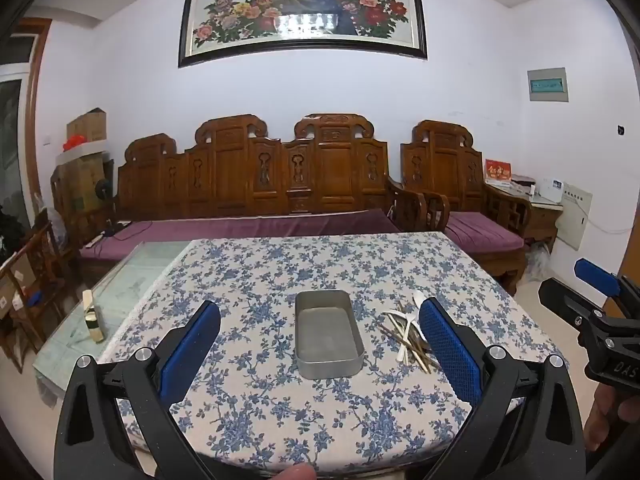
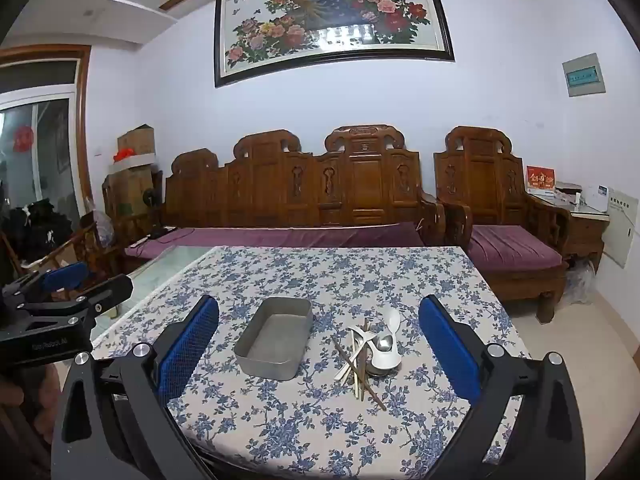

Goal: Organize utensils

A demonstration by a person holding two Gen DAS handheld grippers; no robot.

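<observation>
the left gripper [image 1: 320, 332] hangs above the near edge of the table, and its two blue-padded fingers [image 1: 448, 344] stand wide apart with nothing between them. the right gripper [image 2: 319, 330] is in the same way: its fingers [image 2: 192, 340] are spread wide and hold nothing. each gripper is seen at the side of the other camera, and on the black body of the right one the letters "das" can be read; the writing on the left one is too blurred to read.

the tablecloth [image 2: 304, 432], white with blue flowers, covers most of the table; at the left edge bare glass [image 1: 132, 280] shows. the metal tray [image 2: 276, 338] stands on the cloth toward the near edge, about in the middle, and nothing is in it. just to the right of the tray lies the pile of utensils [image 2: 370, 354]: brown chopsticks [image 2: 362, 376] crossed over white plastic spoons [image 2: 390, 322] and one metal spoon [image 2: 385, 343]. the pile does not touch the tray.

a small gold box [image 1: 93, 316] stands upright on the glass near the left edge. behind the table are a carved wooden sofa [image 2: 320, 184] and a framed painting [image 1: 302, 8] of peacocks and flowers; its small writing is not readable.
</observation>
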